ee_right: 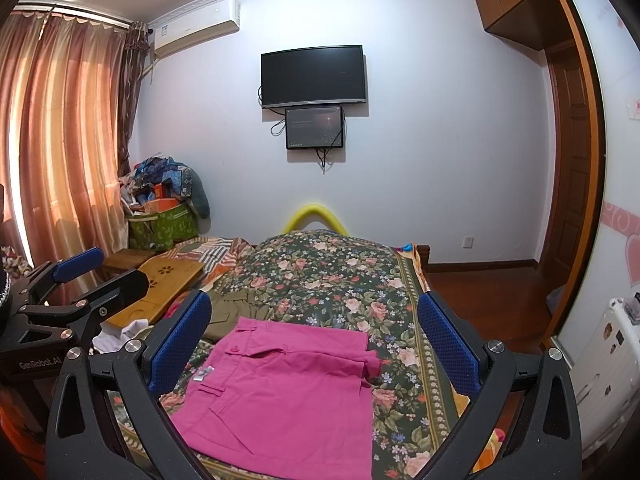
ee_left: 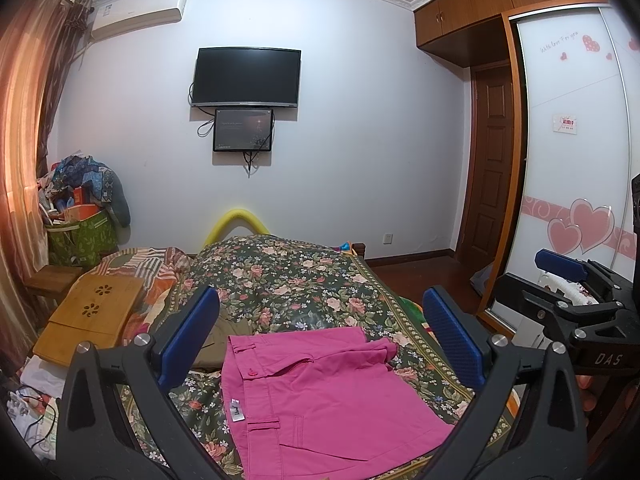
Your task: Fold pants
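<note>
Pink pants (ee_left: 328,396) lie folded into a flat stack on the floral bedspread (ee_left: 304,280), waistband to the left, a leg end curled at the right edge. They also show in the right wrist view (ee_right: 280,388). My left gripper (ee_left: 320,344) is open and empty, held above the pants. My right gripper (ee_right: 316,344) is open and empty, also above them. The right gripper shows at the right of the left wrist view (ee_left: 568,280), and the left gripper at the left of the right wrist view (ee_right: 92,276).
Olive-green folded clothing (ee_right: 232,312) lies just beyond the pink pants. A wooden lap tray (ee_left: 88,316) rests on the bed's left side. Bags and clutter (ee_left: 80,216) stand by the curtain. A wardrobe (ee_left: 576,160) and wooden floor (ee_right: 480,304) are on the right.
</note>
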Available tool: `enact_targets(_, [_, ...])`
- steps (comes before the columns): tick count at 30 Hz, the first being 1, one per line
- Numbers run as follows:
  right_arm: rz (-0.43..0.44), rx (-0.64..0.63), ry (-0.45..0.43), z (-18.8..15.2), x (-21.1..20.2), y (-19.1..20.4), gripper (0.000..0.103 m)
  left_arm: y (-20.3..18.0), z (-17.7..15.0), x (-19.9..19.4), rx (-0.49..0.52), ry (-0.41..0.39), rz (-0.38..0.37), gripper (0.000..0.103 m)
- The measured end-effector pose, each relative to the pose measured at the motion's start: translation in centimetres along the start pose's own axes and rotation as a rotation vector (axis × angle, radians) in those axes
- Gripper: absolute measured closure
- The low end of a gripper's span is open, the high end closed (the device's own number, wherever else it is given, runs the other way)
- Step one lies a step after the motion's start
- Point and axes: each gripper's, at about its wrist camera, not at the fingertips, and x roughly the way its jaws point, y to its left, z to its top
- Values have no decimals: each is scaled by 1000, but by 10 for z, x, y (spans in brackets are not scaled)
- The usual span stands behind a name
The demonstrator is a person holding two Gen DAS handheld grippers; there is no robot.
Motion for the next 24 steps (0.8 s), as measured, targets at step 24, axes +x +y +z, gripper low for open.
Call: enact_targets(24, [-48, 81, 248, -52, 107, -69, 0, 57, -50, 122, -31, 237, 74, 0])
